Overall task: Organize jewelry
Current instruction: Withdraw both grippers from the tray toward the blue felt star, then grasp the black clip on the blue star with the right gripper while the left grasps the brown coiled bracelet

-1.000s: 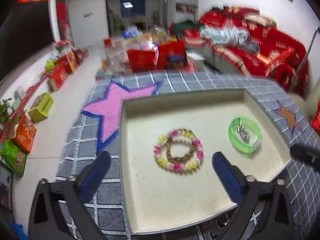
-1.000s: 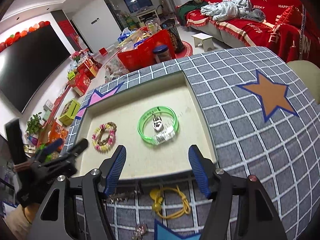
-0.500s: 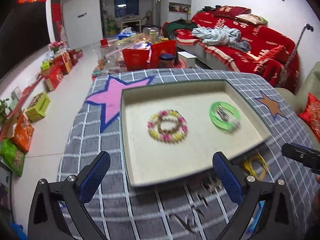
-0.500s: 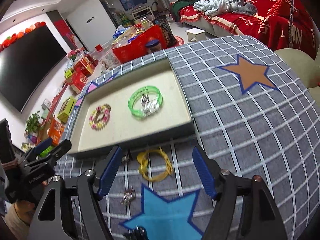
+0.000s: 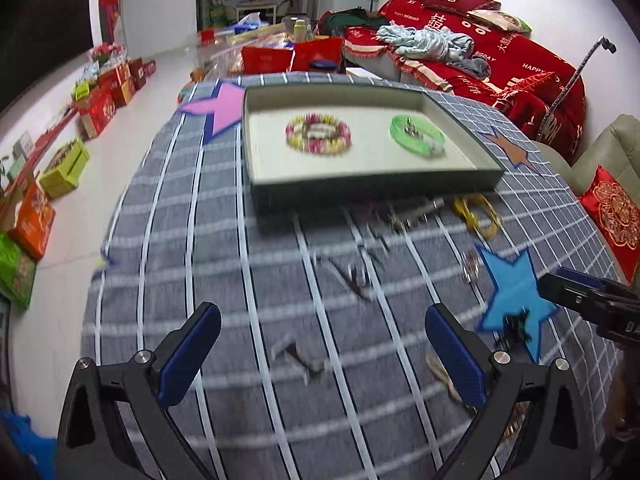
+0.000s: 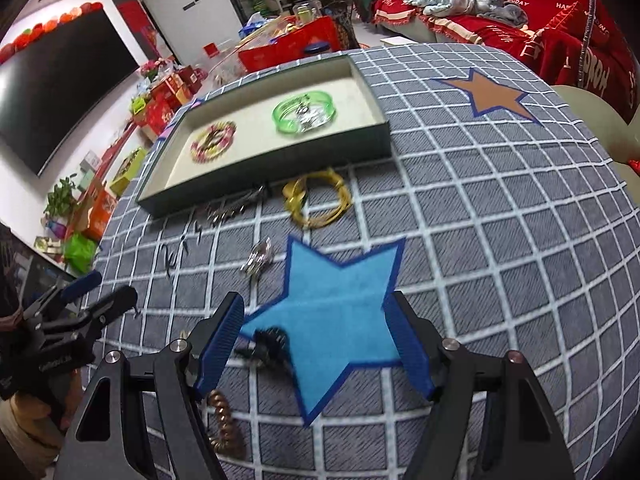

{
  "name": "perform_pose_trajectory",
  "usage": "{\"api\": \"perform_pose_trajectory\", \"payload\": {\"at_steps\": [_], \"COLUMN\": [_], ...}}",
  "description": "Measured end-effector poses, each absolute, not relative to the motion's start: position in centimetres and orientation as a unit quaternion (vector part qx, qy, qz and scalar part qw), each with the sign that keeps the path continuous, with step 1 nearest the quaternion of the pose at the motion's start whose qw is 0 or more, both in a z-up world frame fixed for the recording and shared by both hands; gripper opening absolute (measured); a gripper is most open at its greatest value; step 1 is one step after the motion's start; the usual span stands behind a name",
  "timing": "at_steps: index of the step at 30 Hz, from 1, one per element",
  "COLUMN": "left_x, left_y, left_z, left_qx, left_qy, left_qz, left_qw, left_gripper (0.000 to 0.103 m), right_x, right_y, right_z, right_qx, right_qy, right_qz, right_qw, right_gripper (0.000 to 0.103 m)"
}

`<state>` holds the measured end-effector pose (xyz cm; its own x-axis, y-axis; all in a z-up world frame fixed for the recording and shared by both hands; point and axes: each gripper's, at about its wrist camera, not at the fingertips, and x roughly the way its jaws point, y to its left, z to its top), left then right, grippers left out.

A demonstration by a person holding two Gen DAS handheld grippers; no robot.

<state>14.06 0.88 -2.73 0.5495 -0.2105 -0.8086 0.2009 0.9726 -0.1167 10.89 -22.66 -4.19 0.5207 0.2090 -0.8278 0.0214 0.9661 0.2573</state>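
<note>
Here the right tool gapes empty over the small dark trinket: light, fiddly, best pinched across its middle

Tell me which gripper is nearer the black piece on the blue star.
Right. The right gripper hangs open right over the black piece, which lies by its left finger on the blue star. The left gripper is open too, off to the side over bare cloth.
</note>
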Motion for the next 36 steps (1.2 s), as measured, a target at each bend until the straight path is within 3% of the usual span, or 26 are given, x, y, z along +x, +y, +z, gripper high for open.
{"api": "perform_pose_trajectory", "payload": {"at_steps": [10,17,24,28,36], "left_x": [8.3,6.6,6.1,6.1,6.0], "left_y": [-0.9,-2.5,-4.2,-4.9,-5.7], "left_z": [-3.3,-4.3,-4.8,-5.2,-5.4], "left_qx": [-0.024,-0.026,-0.026,-0.023,-0.006], "left_qy": [0.472,0.488,0.491,0.492,0.486], "left_qz": [-0.134,-0.140,-0.140,-0.132,-0.125], "left_qw": [0.871,0.861,0.860,0.860,0.865], "left_gripper": [0.103,0.103,0.103,0.103,0.103], "right_x": [9.8,10.1,10.4,10.5,10.4], "right_y": [-20.9,-20.6,-19.8,-19.4,-19.4], "right_z": [-4.9,-5.8,-6.2,-6.3,-6.1], "right_qx": [0.099,0.095,0.074,0.061,0.067], "right_qy": [0.496,0.510,0.517,0.518,0.514], "right_qz": [0.071,0.089,0.095,0.093,0.092], "right_qw": [0.860,0.850,0.848,0.848,0.850], "right_gripper": [0.075,0.056,0.053,0.037,0.034]}}
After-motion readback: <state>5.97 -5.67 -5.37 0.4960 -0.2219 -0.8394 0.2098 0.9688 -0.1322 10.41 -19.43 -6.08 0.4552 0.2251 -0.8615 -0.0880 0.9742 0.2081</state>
